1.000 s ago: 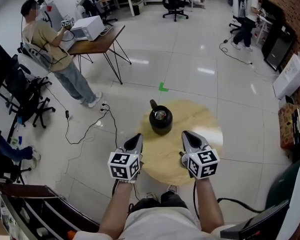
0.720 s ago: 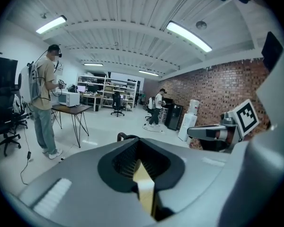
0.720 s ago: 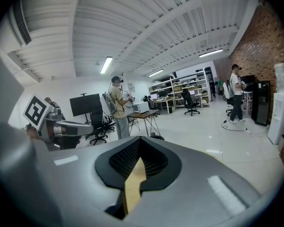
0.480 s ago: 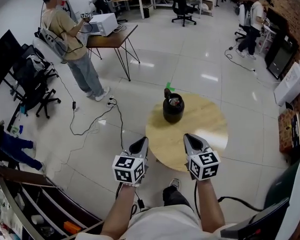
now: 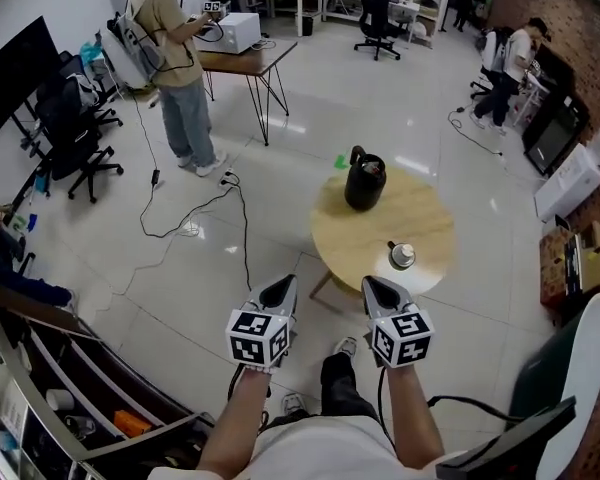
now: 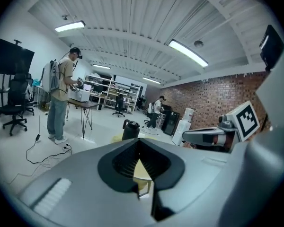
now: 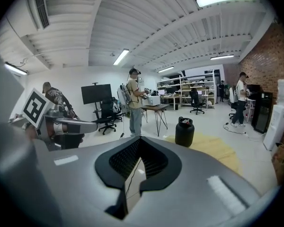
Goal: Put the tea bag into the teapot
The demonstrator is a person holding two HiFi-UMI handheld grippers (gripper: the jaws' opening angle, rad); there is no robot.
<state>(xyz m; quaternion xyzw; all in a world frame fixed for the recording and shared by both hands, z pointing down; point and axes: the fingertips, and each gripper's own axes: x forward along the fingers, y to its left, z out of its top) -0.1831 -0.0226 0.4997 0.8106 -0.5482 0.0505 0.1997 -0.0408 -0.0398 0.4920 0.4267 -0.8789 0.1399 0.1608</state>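
Observation:
A black teapot (image 5: 365,183) with a handle stands on the far side of a round wooden table (image 5: 430,218). It also shows in the left gripper view (image 6: 130,129) and the right gripper view (image 7: 184,131). A small round pale object (image 5: 401,256) lies near the table's front edge; I cannot tell what it is. No tea bag can be made out. My left gripper (image 5: 278,293) and right gripper (image 5: 380,290) hang side by side over the floor, short of the table. Both are shut and hold nothing.
A person (image 5: 175,58) stands by a desk (image 5: 245,58) at the back left, another person (image 5: 510,63) at the back right. Cables (image 5: 195,218) trail over the floor left of the table. Office chairs (image 5: 75,128) stand at the left, a shelf (image 5: 70,408) at the lower left.
The view has drawn back: the table and teapot now lie farther from my grippers and to the right. The small round object has come into sight. Both grippers stay shut.

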